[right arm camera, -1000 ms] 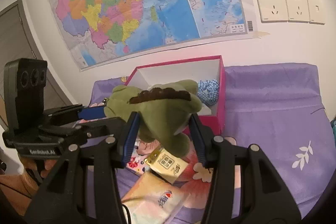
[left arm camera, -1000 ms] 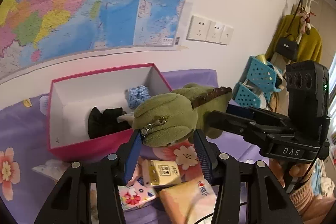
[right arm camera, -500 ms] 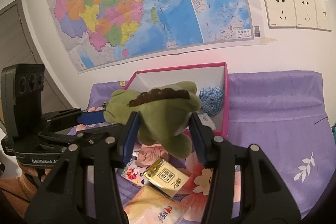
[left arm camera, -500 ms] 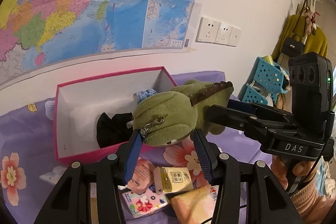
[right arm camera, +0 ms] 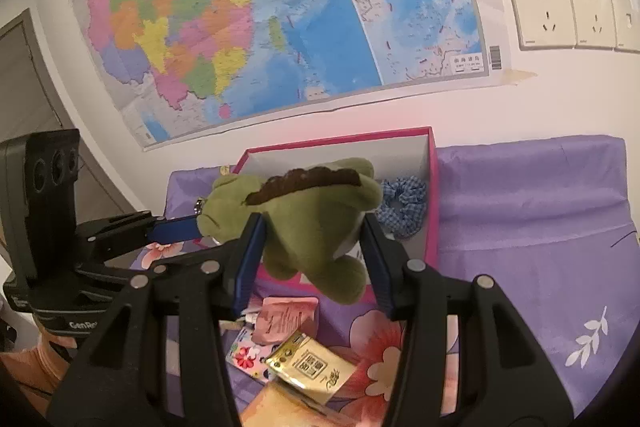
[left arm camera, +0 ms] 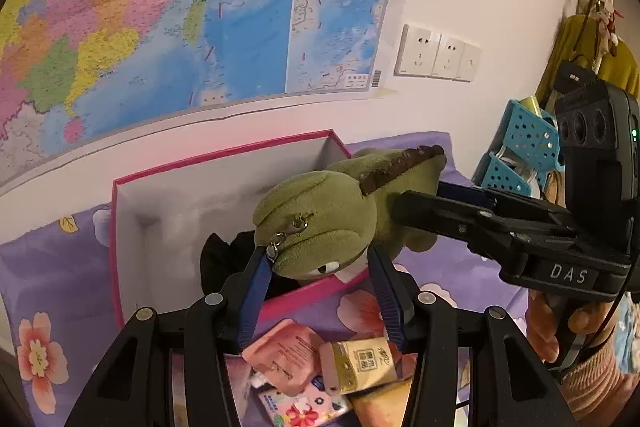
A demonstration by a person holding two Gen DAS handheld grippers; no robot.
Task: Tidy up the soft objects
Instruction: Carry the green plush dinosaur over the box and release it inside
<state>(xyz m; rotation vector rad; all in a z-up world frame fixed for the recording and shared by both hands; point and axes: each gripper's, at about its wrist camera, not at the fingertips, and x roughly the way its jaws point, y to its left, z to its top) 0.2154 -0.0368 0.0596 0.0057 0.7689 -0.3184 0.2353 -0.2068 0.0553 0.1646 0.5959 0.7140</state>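
Gripping both ends, left tool (left arm camera: 318, 277) and right tool (right arm camera: 310, 253) hold green brown-ridged plush (left arm camera: 320, 223).

Purple floral bedsheet (right arm camera: 520, 211) carries pink box (right arm camera: 431, 187), packets (right arm camera: 312, 367).

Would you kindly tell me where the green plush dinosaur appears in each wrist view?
Left wrist: green plush dinosaur at centre, head toward the camera.
Right wrist: at centre, brown spines on top.
Shared landmark: the pink box behind it.
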